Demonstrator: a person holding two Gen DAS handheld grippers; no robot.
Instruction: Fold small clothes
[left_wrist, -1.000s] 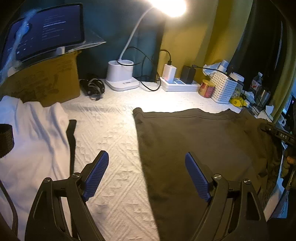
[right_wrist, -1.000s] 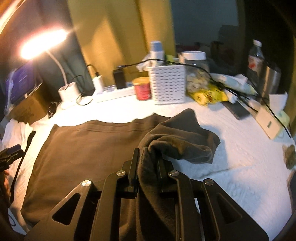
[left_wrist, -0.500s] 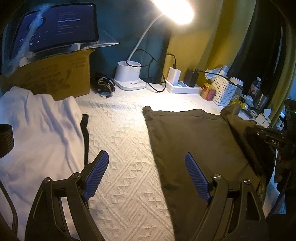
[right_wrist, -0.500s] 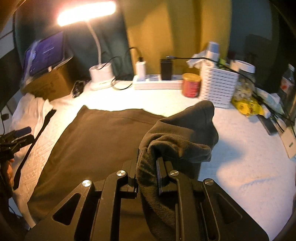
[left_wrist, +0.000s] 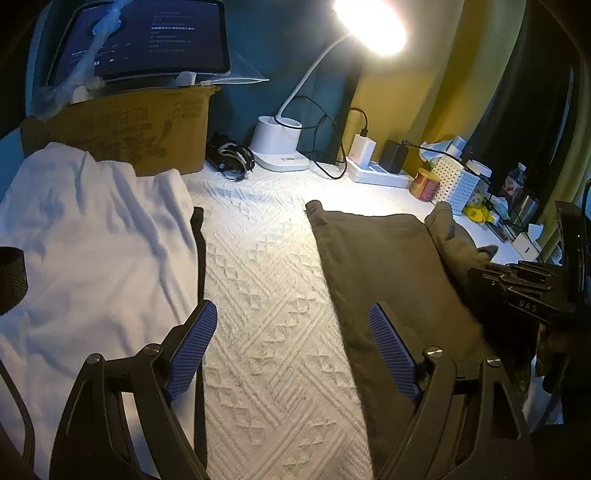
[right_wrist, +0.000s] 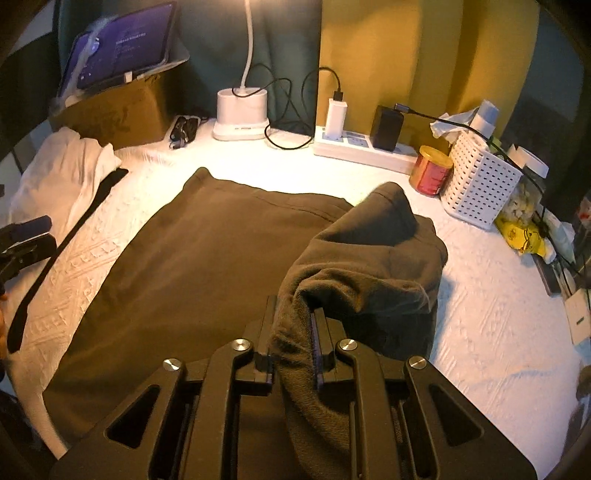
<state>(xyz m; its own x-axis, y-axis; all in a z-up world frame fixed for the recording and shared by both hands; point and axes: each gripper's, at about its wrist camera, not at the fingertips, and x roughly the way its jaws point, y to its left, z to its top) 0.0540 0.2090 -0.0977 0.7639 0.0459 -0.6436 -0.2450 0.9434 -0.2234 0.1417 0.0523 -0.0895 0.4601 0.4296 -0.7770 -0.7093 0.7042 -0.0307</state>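
The right gripper (right_wrist: 291, 332) pinches a bunched edge of the olive-brown garment (right_wrist: 207, 266), lifting that fold over the flat part spread ahead and to its left. The left gripper (left_wrist: 291, 343) hangs spread wide, empty, over the white textured cloth (left_wrist: 258, 295), with a white garment (left_wrist: 92, 240) on its left and the brown one on its right.
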